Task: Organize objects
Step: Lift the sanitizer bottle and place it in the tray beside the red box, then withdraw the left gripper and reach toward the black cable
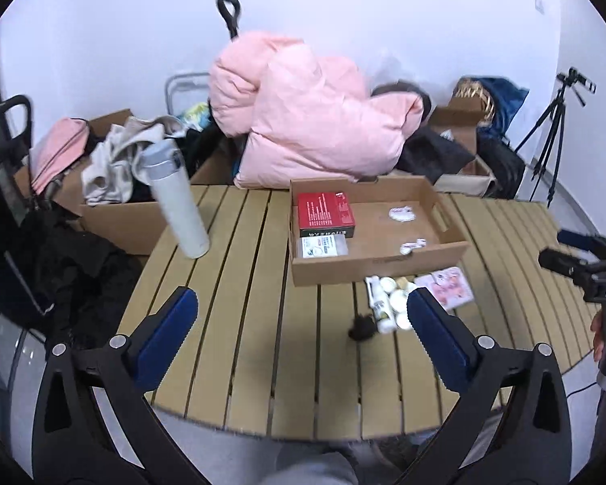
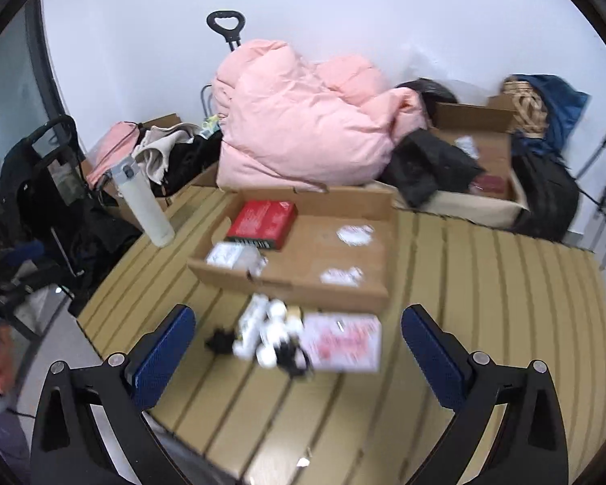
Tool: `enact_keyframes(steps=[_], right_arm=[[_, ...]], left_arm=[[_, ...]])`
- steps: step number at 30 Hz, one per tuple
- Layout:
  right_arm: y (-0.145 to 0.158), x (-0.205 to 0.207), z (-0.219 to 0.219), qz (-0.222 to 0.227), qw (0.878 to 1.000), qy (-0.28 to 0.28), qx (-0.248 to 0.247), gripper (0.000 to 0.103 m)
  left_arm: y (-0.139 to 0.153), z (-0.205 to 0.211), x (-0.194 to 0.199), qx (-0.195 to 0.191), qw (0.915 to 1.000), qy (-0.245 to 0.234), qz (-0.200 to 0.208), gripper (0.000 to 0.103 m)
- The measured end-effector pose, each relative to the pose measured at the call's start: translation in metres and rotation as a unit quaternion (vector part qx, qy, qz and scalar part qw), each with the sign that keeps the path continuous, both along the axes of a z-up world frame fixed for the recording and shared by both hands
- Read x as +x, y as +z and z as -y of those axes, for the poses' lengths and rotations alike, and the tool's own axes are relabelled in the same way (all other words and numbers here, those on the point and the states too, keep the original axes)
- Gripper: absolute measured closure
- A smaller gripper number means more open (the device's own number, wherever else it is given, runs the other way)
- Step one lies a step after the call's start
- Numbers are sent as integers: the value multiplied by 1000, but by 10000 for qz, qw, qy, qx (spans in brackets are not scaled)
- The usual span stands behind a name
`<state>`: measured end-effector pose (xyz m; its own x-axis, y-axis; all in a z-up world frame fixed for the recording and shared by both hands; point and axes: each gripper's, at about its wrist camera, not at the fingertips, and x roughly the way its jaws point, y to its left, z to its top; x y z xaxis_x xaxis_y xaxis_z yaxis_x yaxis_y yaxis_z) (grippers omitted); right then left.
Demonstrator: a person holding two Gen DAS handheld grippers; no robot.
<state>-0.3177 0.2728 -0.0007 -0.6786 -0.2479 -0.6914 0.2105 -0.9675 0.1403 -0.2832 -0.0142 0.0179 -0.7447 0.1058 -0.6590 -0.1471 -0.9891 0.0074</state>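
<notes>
A shallow cardboard tray (image 1: 384, 270) (image 2: 295, 287) sits on the slatted table (image 1: 242, 323) (image 2: 485, 323). It holds a red box (image 1: 325, 210) (image 2: 262, 222), a white packet (image 1: 323, 247) (image 2: 232, 256) and two small white items. In front of the tray lie small white bottles (image 1: 388, 303) (image 2: 262, 331), a pink-patterned white box (image 1: 448, 287) (image 2: 343, 341) and a black clump (image 1: 361, 326) (image 2: 220, 339). My left gripper (image 1: 303, 323) is open and empty above the table's near side. My right gripper (image 2: 299, 335) is open and empty, with the bottles and box showing between its fingers. The right gripper also shows at the right edge of the left wrist view (image 1: 577, 258).
A white flask (image 1: 173, 198) (image 2: 143, 206) stands at the table's far left. Behind the table are a pink duvet (image 1: 315, 113) (image 2: 311, 121), cardboard boxes with clothes (image 1: 117, 210), bags, and a tripod (image 1: 553, 137).
</notes>
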Motion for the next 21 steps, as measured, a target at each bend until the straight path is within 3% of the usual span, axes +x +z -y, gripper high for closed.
enact_keyframes(steps=[7,14,18,21], right_arm=[[2,100,4,-234,9997,-22,-8,0],[-13,189,20,-409,9991,-108,-78,0],[-35,204,24,-93,9991,55,-411,0],[-40,205,37,1,9996,235,-145,0]], left_arm=[[-16,-4,77,-103,9999,81,10,0],[-49,-1,132,434,9982,-106,401,0],[-58,-10,139,268,9984,-133,486,0],[-53,-9,143,360,9986,-183,335,0]])
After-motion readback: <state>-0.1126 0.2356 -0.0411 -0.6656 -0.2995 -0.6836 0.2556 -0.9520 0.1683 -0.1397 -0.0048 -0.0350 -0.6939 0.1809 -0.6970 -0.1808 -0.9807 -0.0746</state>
